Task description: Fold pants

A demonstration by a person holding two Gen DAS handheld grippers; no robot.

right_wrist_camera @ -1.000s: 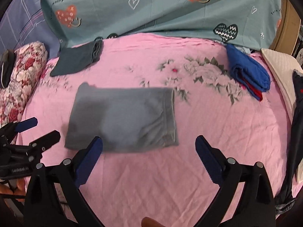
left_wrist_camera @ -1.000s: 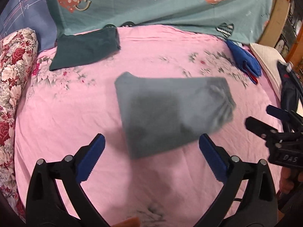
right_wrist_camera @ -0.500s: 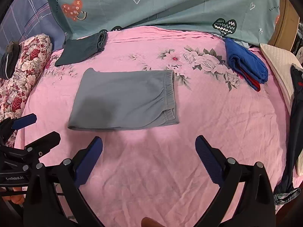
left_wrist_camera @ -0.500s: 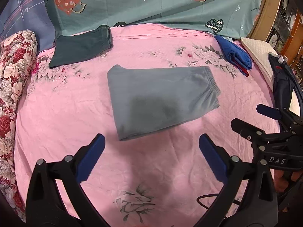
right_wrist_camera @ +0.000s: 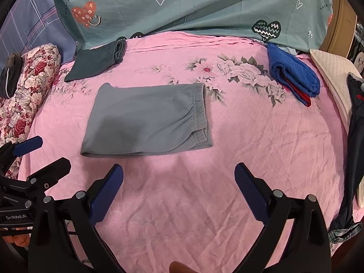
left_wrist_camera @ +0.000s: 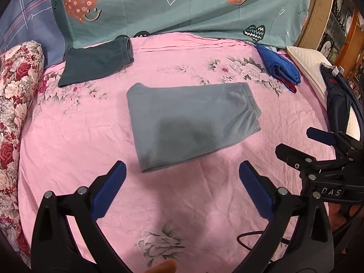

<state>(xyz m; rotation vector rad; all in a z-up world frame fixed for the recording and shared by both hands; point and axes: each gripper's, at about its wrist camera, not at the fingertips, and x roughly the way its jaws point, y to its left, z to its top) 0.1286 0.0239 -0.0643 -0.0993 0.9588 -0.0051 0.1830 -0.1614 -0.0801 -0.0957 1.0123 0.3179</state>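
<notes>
Pants: we see the grey-blue fleece pants (left_wrist_camera: 191, 122) (right_wrist_camera: 145, 118) folded into a compact rectangle, lying flat near the middle of the pink floral bedspread (left_wrist_camera: 75, 159) (right_wrist_camera: 261, 136); the elastic waistband faces the right side and the folded edge faces us.

Left gripper: our black left gripper with blue-padded fingers (left_wrist_camera: 182, 188) hangs above the bare bedspread just short of the pants' near edge; its jaws stand wide apart and grasp nothing. In the right wrist view it shows at the lower left edge (right_wrist_camera: 38, 157).

Right gripper: our black right gripper with blue pads (right_wrist_camera: 178, 188) is likewise over the bedspread on the near side of the pants, jaws spread wide and empty, touching no cloth. In the left wrist view it sits at the right edge (left_wrist_camera: 302, 143).

Far left: a folded dark teal garment (left_wrist_camera: 95, 63) (right_wrist_camera: 95, 63) lies well apart from the pants, near the teal heart-print sheet (left_wrist_camera: 182, 6) (right_wrist_camera: 193, 6).

Far right: a folded blue cloth with a red layer under it (left_wrist_camera: 279, 70) (right_wrist_camera: 293, 77) rests near the bed's right side.

Left edge: a red-and-white floral bolster (left_wrist_camera: 16, 95) (right_wrist_camera: 29, 91) runs along the bedspread.

Right edge: a dark navy garment (left_wrist_camera: 336, 100) (right_wrist_camera: 357, 136) drapes beside a cream quilted pillow (left_wrist_camera: 304, 59) (right_wrist_camera: 329, 68).
</notes>
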